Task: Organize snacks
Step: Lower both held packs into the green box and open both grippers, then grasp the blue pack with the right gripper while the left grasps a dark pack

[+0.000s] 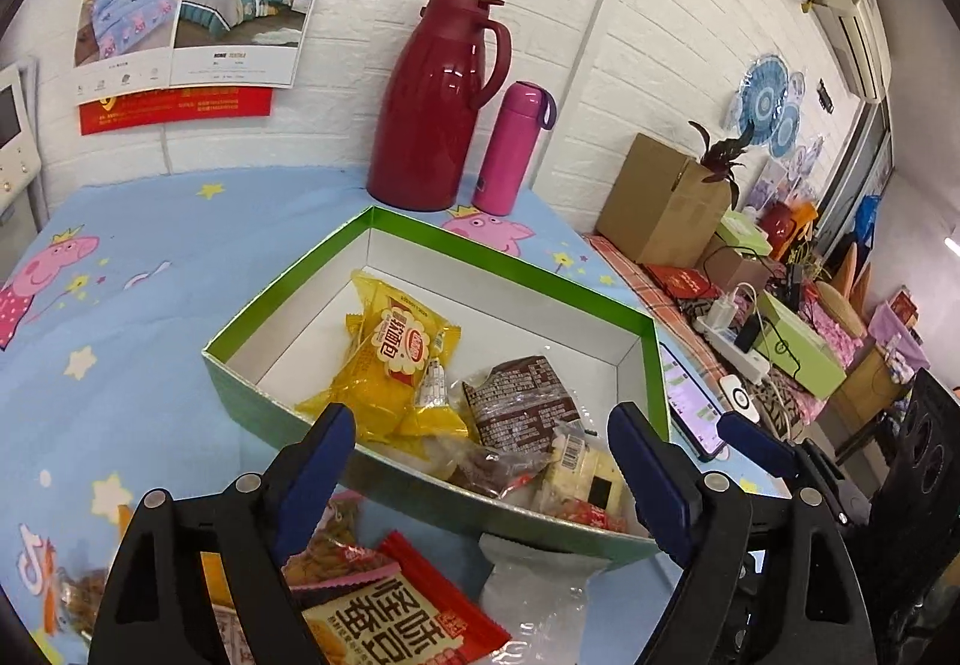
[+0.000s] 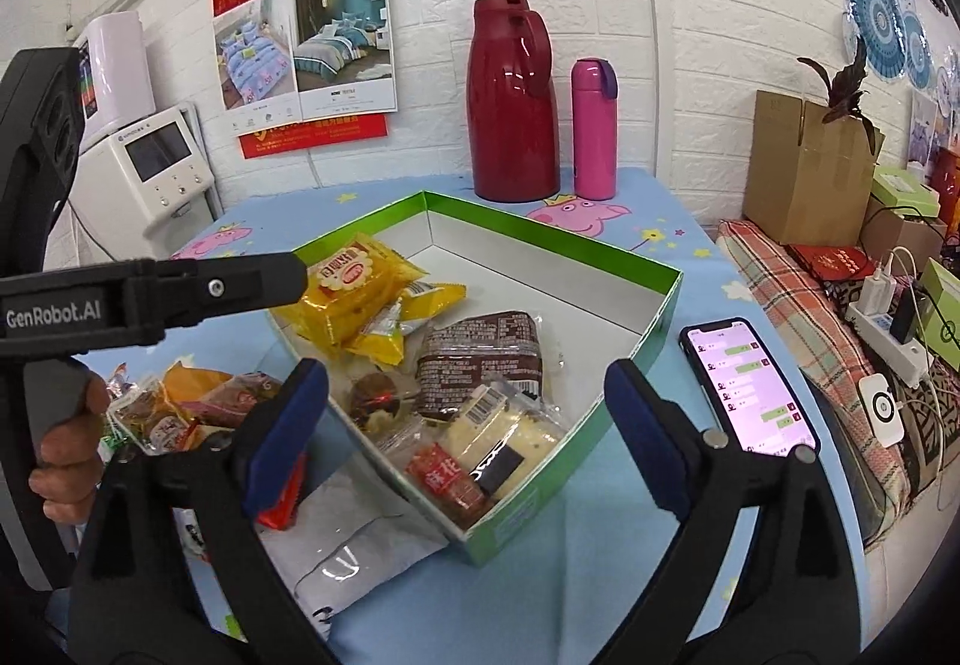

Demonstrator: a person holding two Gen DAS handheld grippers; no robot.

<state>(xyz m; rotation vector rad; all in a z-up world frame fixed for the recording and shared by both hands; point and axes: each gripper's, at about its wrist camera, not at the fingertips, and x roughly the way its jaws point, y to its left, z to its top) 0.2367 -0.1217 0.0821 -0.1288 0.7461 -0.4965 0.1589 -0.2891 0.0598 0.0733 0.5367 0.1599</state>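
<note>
Both fingers [image 1: 324, 461] spread wide, framing the green box [image 1: 420, 239] of snacks [image 1: 402, 353].

A green-rimmed, white-lined box [image 2: 654, 305] sits on a light-blue cartoon-pig cloth [image 1: 120, 305], beside a dark-red jug [image 2: 513, 107] and a pink flask [image 2: 594, 131].

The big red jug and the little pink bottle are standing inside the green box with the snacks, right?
Not quite. The big red jug and the little pink bottle stand outside the green box, behind it on the blue tablecloth by the wall. Only the snacks are inside the box. The right wrist view shows this clearly.
</note>
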